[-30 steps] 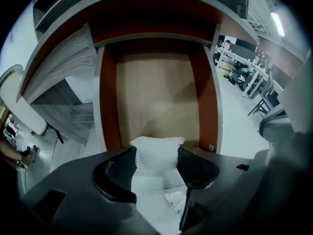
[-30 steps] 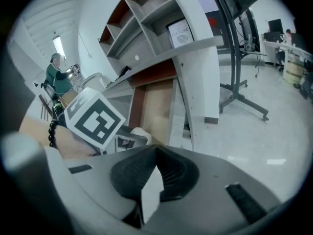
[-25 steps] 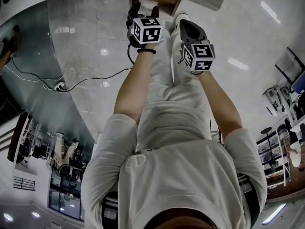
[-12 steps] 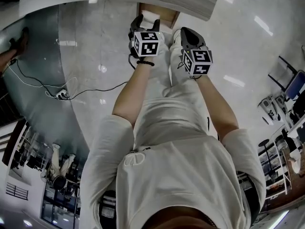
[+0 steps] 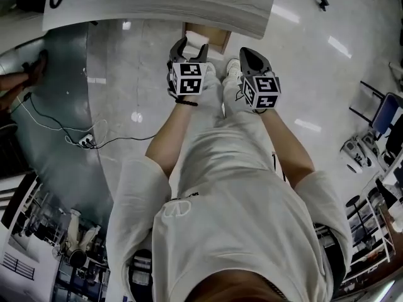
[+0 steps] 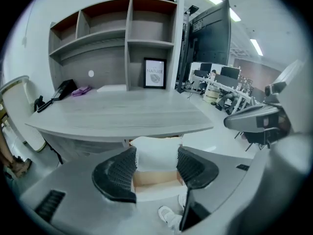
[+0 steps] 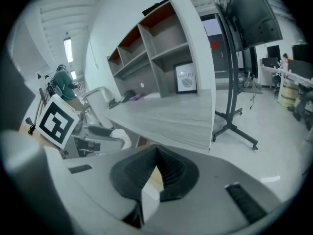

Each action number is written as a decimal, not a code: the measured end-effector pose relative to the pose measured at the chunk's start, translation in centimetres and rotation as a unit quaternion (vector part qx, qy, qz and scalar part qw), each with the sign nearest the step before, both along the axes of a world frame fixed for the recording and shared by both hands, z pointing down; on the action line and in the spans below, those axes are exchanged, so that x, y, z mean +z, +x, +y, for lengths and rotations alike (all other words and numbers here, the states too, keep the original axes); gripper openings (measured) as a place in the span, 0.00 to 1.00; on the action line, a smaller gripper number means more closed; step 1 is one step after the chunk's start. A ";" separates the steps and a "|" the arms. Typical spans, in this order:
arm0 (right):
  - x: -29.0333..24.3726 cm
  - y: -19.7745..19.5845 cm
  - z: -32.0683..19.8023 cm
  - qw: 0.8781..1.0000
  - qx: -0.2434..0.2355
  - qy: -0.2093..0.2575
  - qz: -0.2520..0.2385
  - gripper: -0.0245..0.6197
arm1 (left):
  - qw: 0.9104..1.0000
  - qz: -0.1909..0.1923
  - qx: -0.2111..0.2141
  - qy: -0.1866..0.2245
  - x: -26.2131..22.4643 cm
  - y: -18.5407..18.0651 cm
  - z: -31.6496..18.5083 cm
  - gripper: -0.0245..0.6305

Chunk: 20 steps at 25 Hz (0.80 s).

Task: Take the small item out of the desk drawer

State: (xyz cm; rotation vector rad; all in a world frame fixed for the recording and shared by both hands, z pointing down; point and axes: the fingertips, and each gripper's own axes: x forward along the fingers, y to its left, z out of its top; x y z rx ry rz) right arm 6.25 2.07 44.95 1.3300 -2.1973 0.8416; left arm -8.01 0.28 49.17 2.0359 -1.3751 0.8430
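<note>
The left forearm (image 5: 169,134) and right forearm (image 5: 286,145), both bare, reach out ahead of the torso, side by side and close together. The left gripper (image 5: 191,45) sits slightly farther forward, both of its pads pressing on a white roll (image 6: 155,153) between the jaws. The right gripper (image 5: 247,53) has its jaws closed together with nothing between them. A dark band (image 5: 187,102) circles the left wrist.

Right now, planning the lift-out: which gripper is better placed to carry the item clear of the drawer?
Left. The left gripper already clamps the white item over the open drawer; the right gripper is shut, empty, beside it.
</note>
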 end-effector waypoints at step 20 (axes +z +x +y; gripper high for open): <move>-16.0 7.3 -1.7 0.992 0.056 0.111 -0.034 0.04 | 0.985 0.053 -0.027 0.160 -19.7 -0.9 -1.8 0.43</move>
